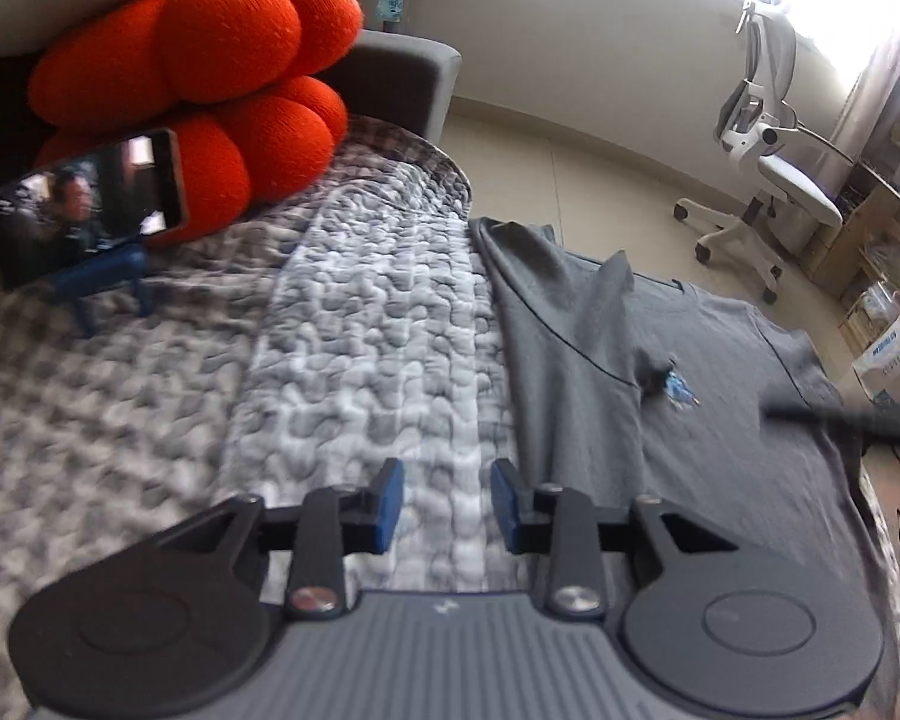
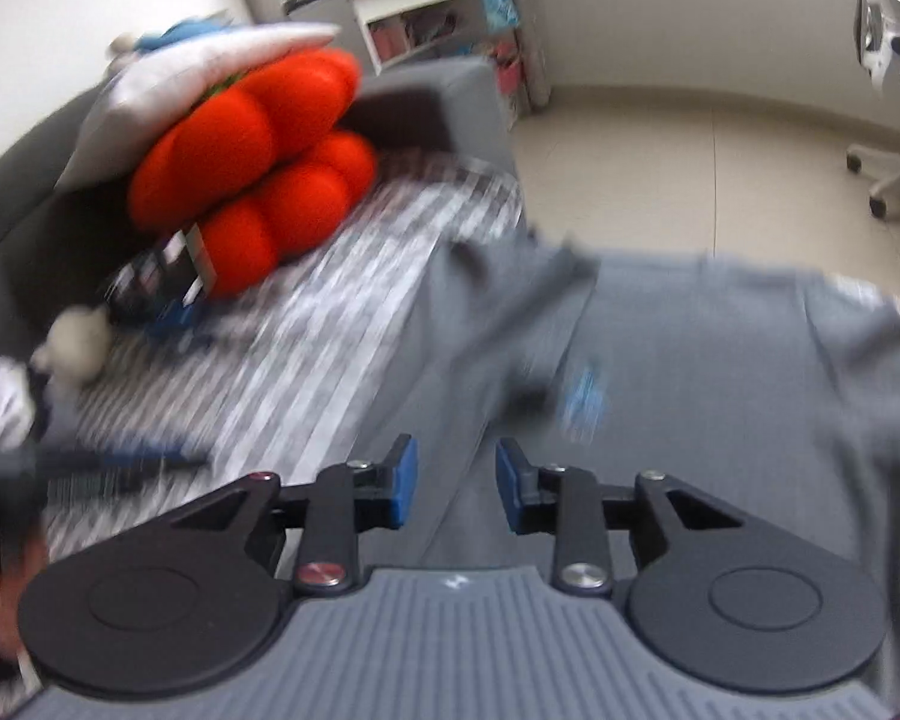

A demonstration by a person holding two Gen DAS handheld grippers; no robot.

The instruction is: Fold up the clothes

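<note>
The soft grey cotton T-shirt (image 1: 690,396) lies at three o'clock on the quilted grey bedspread (image 1: 360,330), one side folded inward. Left gripper (image 1: 447,501) and right gripper (image 2: 456,489) gape, empty. Limp and light; best pinched at hem corners.

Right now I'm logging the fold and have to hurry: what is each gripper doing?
Left gripper: open, holding nothing, over the quilt.
Right gripper: open, holding nothing, above the grey T-shirt.

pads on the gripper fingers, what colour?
Blue pads on black fingers, on both the left gripper and right gripper; sharpest in the left wrist view.
</note>
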